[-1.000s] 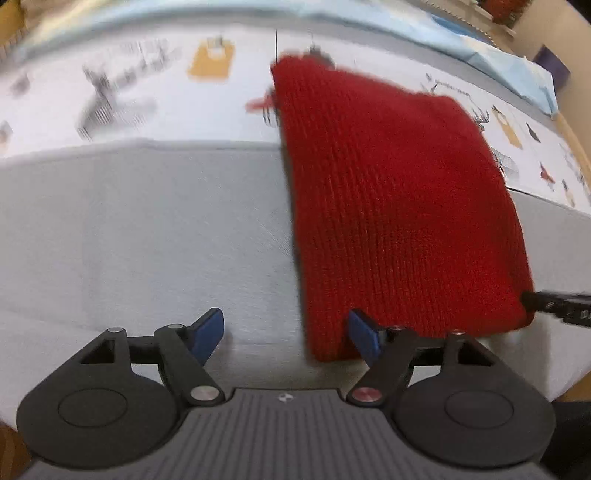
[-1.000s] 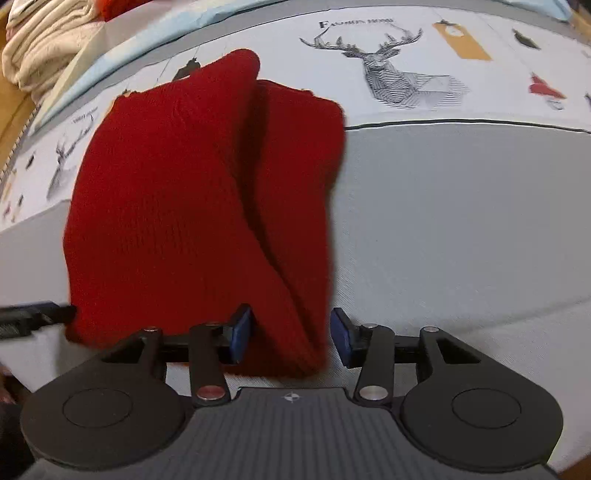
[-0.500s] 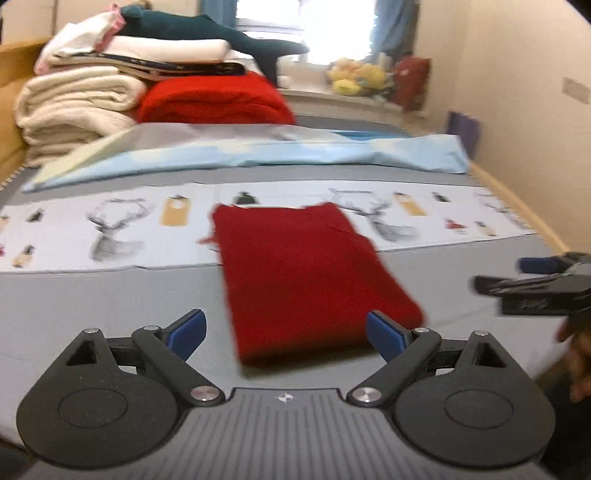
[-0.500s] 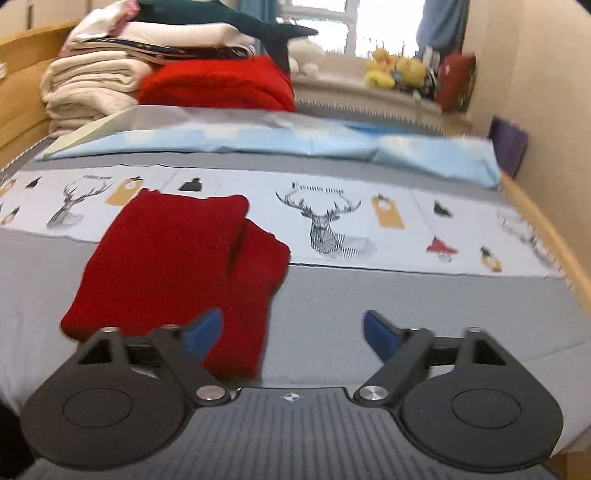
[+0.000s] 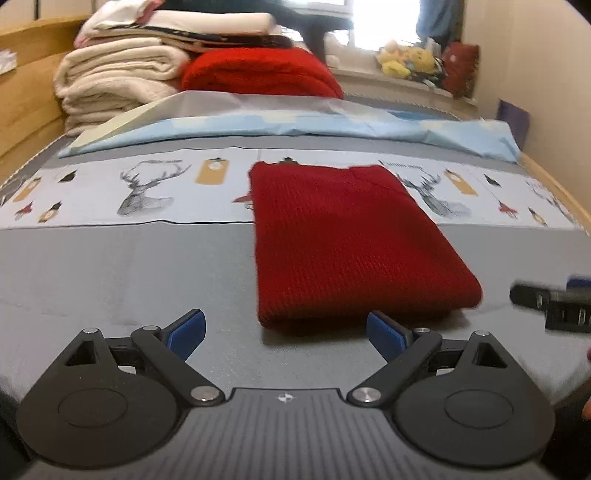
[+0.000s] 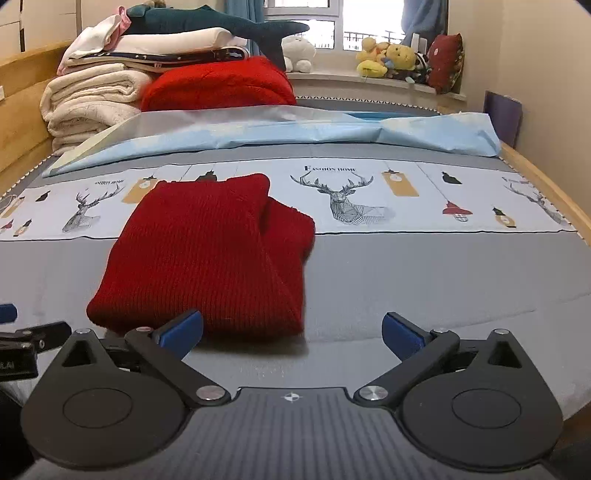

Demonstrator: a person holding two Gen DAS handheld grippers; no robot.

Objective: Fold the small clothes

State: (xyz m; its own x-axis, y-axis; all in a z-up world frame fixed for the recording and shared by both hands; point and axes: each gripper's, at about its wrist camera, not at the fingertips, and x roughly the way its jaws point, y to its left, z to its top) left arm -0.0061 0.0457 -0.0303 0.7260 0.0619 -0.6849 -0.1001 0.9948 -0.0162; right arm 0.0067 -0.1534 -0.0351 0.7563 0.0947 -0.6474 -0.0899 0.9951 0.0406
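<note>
Folded red knit sweater (image 5: 343, 240) lay on the bed (image 5: 129, 266) — released since a second earlier. Left gripper (image 5: 286, 330) fingers apart, empty; right gripper (image 6: 291, 330) fingers opening, empty — both drawn back.

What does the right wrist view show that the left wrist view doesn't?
Right wrist only: the teal shark plush whole on the blanket pile, a white plush on the sill, and the red knit's bunched fold along its right side.

Left wrist only: the knit as a flat, neat rectangle; the right tool entering at the right edge, its jaws opening with nothing between them.

Both: the folded red knit on the deer-print bed sheet, cream blankets, and the left tool open and empty.
</note>
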